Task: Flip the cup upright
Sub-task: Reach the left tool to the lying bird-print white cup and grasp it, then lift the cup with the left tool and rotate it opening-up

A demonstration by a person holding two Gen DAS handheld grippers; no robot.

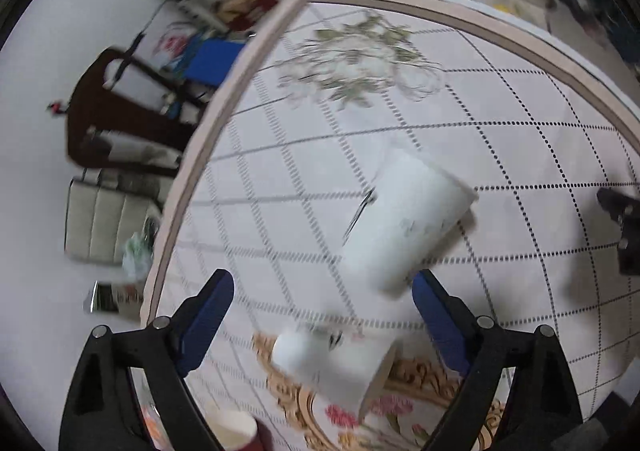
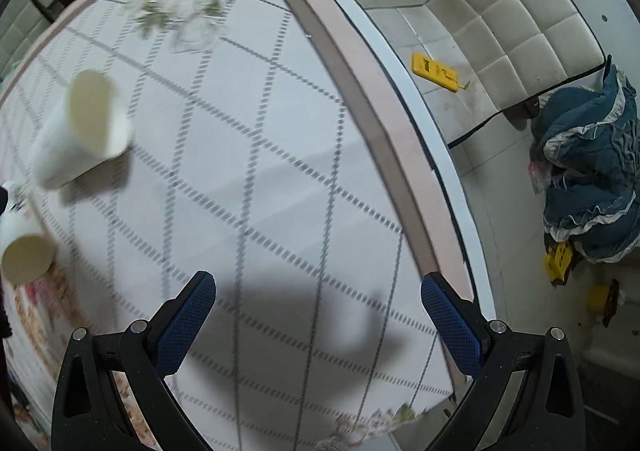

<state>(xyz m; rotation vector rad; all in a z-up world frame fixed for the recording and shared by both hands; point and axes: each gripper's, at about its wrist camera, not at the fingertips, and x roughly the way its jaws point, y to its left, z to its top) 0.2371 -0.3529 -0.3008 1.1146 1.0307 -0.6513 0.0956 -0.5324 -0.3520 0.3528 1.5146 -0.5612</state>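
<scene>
Two white paper cups lie on their sides on the patterned tablecloth. In the left wrist view one cup [image 1: 404,219] lies just ahead of my left gripper [image 1: 322,291], near its right finger, and the second cup [image 1: 332,363] lies between and below the fingers. The left gripper is open and holds nothing. In the right wrist view the same cups show at the far left, one higher up [image 2: 80,131] and one lower down [image 2: 24,255], both with open mouths facing the camera. My right gripper [image 2: 318,291] is open and empty, well to the right of them.
A red-and-white cup [image 1: 236,429] stands at the bottom of the left wrist view. The table edge [image 2: 360,91] runs diagonally; beyond it are a cream chair [image 2: 512,23], a yellow object [image 2: 436,71] and blue cloth [image 2: 588,171] on the floor. A dark chair [image 1: 120,111] stands left of the table.
</scene>
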